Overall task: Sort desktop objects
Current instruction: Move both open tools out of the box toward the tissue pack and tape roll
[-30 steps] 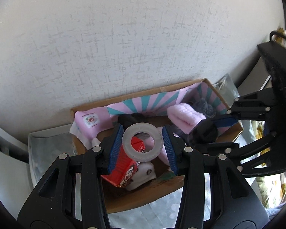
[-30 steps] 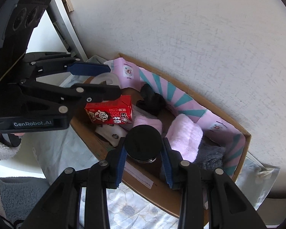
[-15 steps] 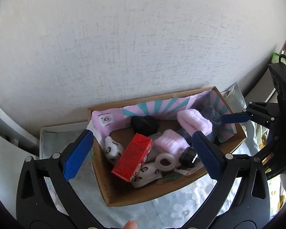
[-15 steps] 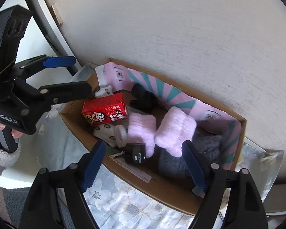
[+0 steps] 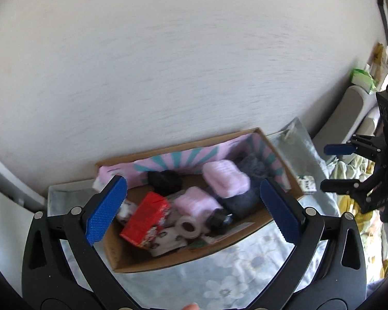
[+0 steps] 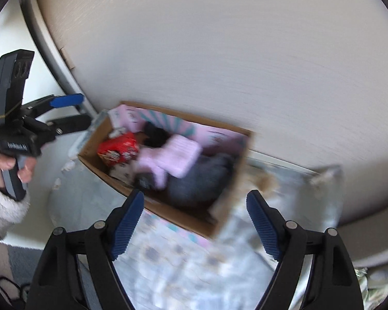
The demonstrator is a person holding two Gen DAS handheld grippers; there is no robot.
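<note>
the cardboard box (image 5: pixel 183 254) sits against the pale wall (image 5: pixel 168 64) on a flowered cloth (image 5: pixel 245 271), lined along its back with a pink and teal striped sheet (image 5: pixel 183 159). inside it lie a red carton (image 5: pixel 146 218), a roll of tape (image 5: pixel 187 226) just beside the carton, a small black jar (image 5: pixel 216 221) on its side next to the roll, two pink fluffy pieces (image 5: pixel 225 179), a grey fluffy piece (image 5: pixel 241 202) and something black (image 5: pixel 165 180) near the back. white spotted socks (image 5: pixel 165 240) lie under the carton at the front.

the left claw (image 5: pixel 194 206) hangs above the box with its jaws spread as wide as they go and nothing between them; they have just been opening. the tape roll lies in the box below them, not touched.

the right claw (image 6: pixel 194 222) is over the near edge of the box (image 6: pixel 181 217), its jaws also apart and empty, having just been opening too; this view is blurred. in it a hand (image 6: pixel 2 169) in a fuzzy white sleeve (image 6: pixel 2 206) grips the handle of the left claw (image 6: pixel 72 111), off to the left of the box. in the left view the right claw (image 5: pixel 333 165) shows at the right edge, well apart from the box.
</note>
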